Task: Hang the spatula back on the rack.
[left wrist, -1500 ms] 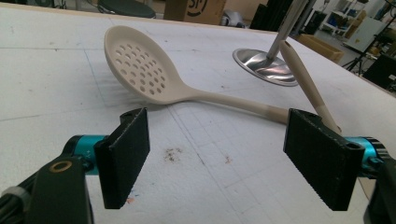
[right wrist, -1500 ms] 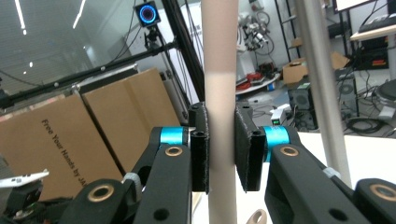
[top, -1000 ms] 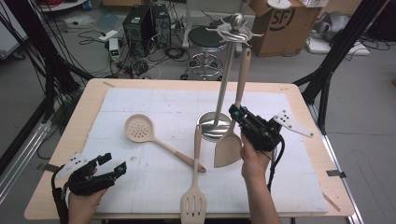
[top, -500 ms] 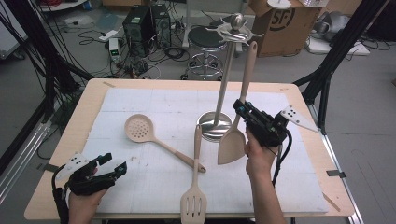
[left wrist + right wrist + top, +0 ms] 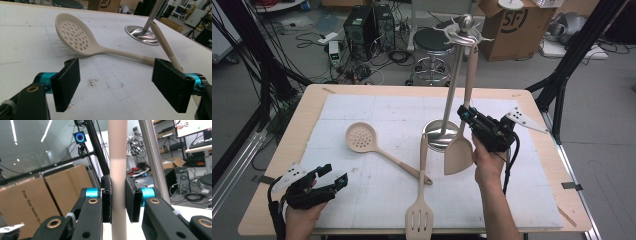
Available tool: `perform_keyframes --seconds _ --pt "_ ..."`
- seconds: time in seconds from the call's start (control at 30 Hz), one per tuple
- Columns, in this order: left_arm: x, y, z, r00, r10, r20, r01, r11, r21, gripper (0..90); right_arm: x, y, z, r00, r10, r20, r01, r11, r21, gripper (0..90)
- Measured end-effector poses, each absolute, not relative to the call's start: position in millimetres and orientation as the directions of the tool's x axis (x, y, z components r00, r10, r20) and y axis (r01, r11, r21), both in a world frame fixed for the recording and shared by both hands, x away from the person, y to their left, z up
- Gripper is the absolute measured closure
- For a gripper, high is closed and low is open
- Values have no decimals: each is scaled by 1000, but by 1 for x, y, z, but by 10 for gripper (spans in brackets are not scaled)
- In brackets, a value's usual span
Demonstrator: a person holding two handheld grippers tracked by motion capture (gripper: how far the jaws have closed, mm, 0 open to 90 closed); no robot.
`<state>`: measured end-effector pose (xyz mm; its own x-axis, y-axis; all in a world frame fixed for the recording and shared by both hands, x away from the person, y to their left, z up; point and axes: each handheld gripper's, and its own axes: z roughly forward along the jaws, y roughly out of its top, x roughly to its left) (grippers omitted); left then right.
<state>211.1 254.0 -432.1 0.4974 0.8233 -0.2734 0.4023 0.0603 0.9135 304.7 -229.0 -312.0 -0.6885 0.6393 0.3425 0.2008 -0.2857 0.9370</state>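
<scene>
Fingers of the right gripper are clenched on the handle of a beige silicone turner, seen in the high view right of centre, its blade hanging just above the white padded surface and its handle tip reaching up to the hooked crown of a brushed-steel utensil stand. At the lower left of that frame the left gripper rests with its fingers released, holding nothing. A beige perforated skimmer spoon lies left of centre, and a beige slotted spatula lies at the bottom middle; their handles cross. A cardboard box at the top right carries the letters "SF".

In the left gripper view the two black fingers stand wide apart, the skimmer spoon beyond them and the stand's round base at the upper right.

In the right gripper view both fingers press on the turner's pale handle, with the stand's steel pole just beside it. A brown box at the lower left bears print I cannot fully read.

The handle's end may miss its hook if the turner tilts in the grasp; it could then slip, drop onto the surface, or knock the slim stand over.
</scene>
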Motion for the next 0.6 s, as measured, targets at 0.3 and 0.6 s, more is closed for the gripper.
perform_keyframes --seconds 0.3,0.6 --pt "211 255 -432 496 824 -274 403 61 913 233 315 -223 -316 -700 636 327 196 -268 943 779" --pt "211 255 -432 497 824 -274 404 60 913 233 326 -225 -322 -677 642 360 231 -280 932 686"
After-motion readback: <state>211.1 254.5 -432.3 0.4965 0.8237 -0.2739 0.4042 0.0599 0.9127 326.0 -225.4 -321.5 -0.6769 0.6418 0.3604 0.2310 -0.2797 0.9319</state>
